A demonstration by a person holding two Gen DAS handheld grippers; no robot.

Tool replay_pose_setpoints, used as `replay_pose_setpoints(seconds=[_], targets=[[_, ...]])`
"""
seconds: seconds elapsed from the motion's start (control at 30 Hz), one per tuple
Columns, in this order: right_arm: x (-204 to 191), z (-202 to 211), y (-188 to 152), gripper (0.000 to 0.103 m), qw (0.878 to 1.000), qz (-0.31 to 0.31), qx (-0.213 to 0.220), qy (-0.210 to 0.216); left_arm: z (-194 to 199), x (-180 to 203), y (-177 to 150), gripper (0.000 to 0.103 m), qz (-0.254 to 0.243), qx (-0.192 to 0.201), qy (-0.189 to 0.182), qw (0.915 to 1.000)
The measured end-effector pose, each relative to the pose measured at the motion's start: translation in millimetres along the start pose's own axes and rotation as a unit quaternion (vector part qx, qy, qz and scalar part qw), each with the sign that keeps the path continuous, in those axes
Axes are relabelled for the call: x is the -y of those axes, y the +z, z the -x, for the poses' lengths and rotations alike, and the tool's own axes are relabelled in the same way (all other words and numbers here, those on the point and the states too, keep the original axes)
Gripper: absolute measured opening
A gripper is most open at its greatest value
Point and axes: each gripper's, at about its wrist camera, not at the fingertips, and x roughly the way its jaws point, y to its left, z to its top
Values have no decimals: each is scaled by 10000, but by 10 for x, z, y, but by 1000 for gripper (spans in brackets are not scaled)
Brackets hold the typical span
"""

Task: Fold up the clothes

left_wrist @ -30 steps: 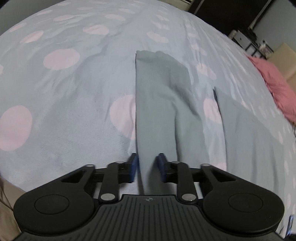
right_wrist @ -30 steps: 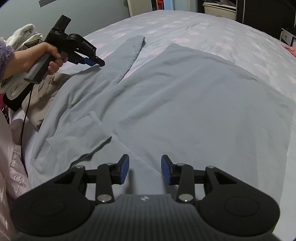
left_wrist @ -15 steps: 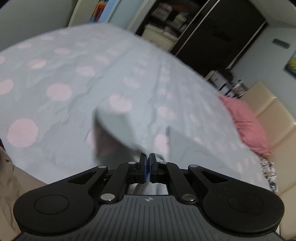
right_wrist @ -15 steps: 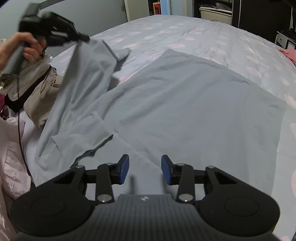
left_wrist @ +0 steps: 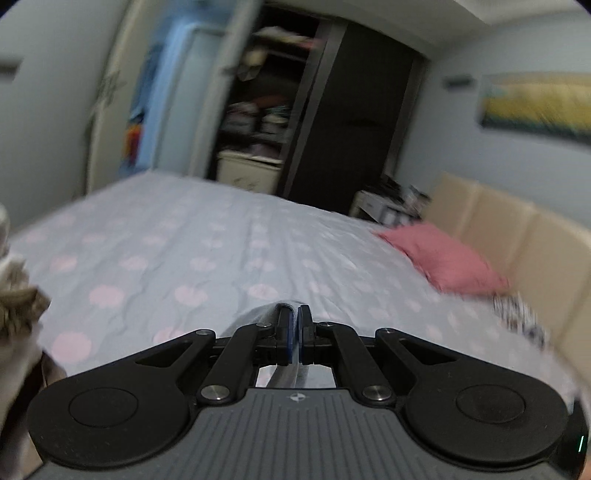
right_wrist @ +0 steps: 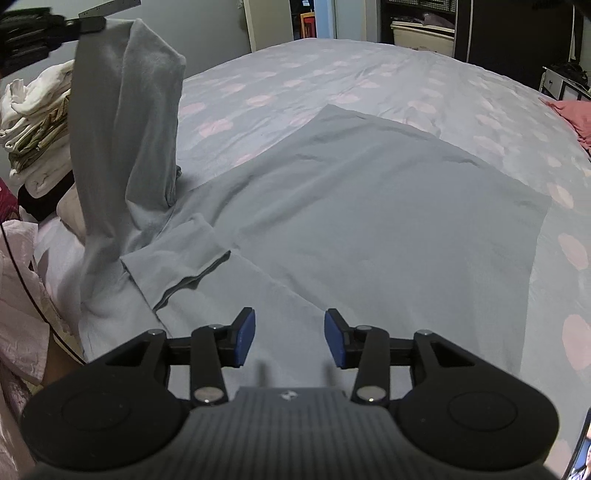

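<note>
A grey long-sleeved shirt (right_wrist: 369, 206) lies spread flat on the bed. Its left sleeve (right_wrist: 122, 140) hangs lifted high in the air at the upper left of the right wrist view, pinched by my left gripper (right_wrist: 92, 26). In the left wrist view my left gripper (left_wrist: 294, 332) is shut on the sleeve's thin grey fabric (left_wrist: 258, 317), which drops away below the blue pads. My right gripper (right_wrist: 289, 338) hovers open just above the shirt's near part, with nothing between its fingers. The other sleeve (right_wrist: 184, 258) lies folded across the shirt's near left.
The bed has a pale blue cover with pink dots (right_wrist: 332, 74). A pile of light clothes (right_wrist: 33, 122) sits at the bed's left edge. A pink pillow (left_wrist: 443, 258) lies by the beige headboard (left_wrist: 517, 240). A dark wardrobe (left_wrist: 351, 118) stands beyond the bed.
My left gripper shut on the sleeve and raised it high off the bed, tilting up toward the room. The right gripper stayed open in about the same place.
</note>
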Motion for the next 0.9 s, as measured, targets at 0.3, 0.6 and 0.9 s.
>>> replay_pose_setpoints(seconds=[0.3,0.6,0.9], targets=[[7,166,-210,46,9999,40,-134,-83,-77,977,-715,1,-1659,-781,-503,9818],[45,233,-306,49,9997,29,-182,-141,-150,1552,-1686,1,-2538,-2185,-1237,9341],[-12,221,-318,50,9996,118,-261,-58,-53,1420,-1851,40,-2477,-2626,-1463,9210]])
